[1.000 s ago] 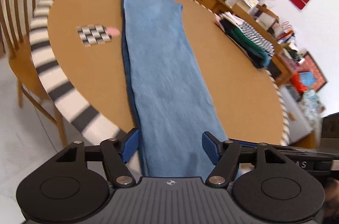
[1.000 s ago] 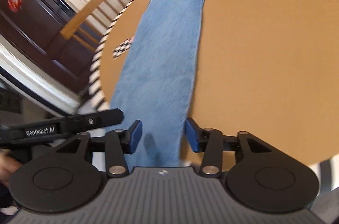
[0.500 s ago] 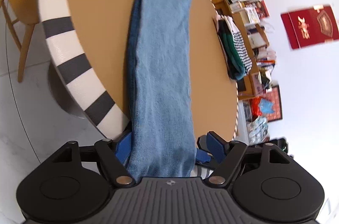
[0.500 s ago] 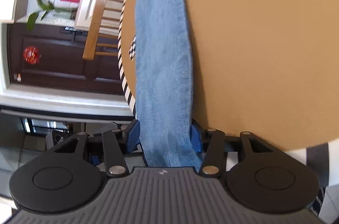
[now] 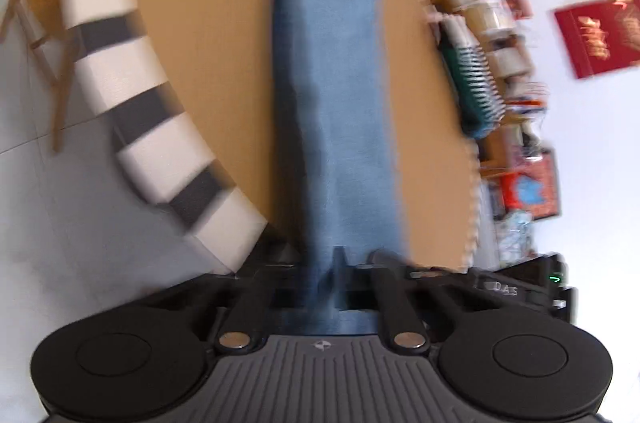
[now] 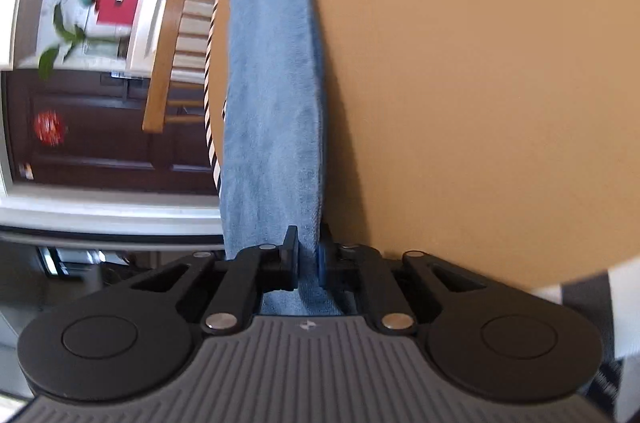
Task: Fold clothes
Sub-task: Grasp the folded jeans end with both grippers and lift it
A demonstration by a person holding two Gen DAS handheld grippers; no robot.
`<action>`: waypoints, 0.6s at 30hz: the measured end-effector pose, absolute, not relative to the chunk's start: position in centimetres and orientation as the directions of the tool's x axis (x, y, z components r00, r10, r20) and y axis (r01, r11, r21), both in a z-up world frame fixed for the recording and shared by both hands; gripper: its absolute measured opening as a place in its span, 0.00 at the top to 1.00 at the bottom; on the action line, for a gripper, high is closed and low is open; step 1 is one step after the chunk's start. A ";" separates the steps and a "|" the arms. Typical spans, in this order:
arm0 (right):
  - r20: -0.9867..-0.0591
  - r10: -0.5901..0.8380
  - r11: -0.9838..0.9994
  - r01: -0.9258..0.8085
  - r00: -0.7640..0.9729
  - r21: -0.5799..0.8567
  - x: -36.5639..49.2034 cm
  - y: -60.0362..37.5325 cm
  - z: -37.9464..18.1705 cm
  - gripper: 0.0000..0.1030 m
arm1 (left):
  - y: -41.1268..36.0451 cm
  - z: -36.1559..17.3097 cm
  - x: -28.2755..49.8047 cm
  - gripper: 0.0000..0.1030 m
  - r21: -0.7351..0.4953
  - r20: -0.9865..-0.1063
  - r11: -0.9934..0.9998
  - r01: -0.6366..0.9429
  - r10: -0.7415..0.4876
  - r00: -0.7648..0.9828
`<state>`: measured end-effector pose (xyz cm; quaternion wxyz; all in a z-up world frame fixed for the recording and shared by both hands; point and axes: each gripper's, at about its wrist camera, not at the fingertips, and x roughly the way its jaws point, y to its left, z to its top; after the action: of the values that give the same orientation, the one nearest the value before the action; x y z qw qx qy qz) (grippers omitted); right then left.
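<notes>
Both sets of jaws are closing on the near end of the blue jeans (image 5: 336, 111), left gripper (image 5: 338, 275) and right gripper (image 6: 307, 255) each pinching denim where it overhangs the round counter (image 6: 460, 83). Step in hand: securing the hem; next, I judge, lift evenly and carry it toward the far end.

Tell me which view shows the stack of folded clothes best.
The left wrist view: the folded clothes, striped and green, lie blurred at the round table's far edge, beside the blue jeans. The right wrist view does not show them.
</notes>
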<state>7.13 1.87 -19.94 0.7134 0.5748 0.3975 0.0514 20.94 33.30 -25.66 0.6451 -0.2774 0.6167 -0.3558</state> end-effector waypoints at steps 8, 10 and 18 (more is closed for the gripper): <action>-0.568 0.491 0.507 0.313 0.661 0.803 7.7 2.4 -15.9 0.93 | 32.2 -22.8 20.5 0.93 -0.763 -0.616 0.603 0.234 -0.787 0.018; -0.561 0.489 0.524 0.289 0.668 0.801 7.5 2.3 -14.4 0.94 | 31.9 -20.9 20.1 0.93 -0.750 -0.617 0.597 0.285 -0.786 0.022; -0.547 0.519 0.567 0.214 0.657 0.796 3.9 3.6 -8.1 0.94 | 32.4 -12.2 14.9 0.92 -0.667 -0.633 0.562 0.490 -0.774 0.026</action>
<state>3.93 3.60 -8.11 0.7882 0.4554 0.4025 0.0965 14.92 32.40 -12.19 0.7038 -0.1328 0.5345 -0.4487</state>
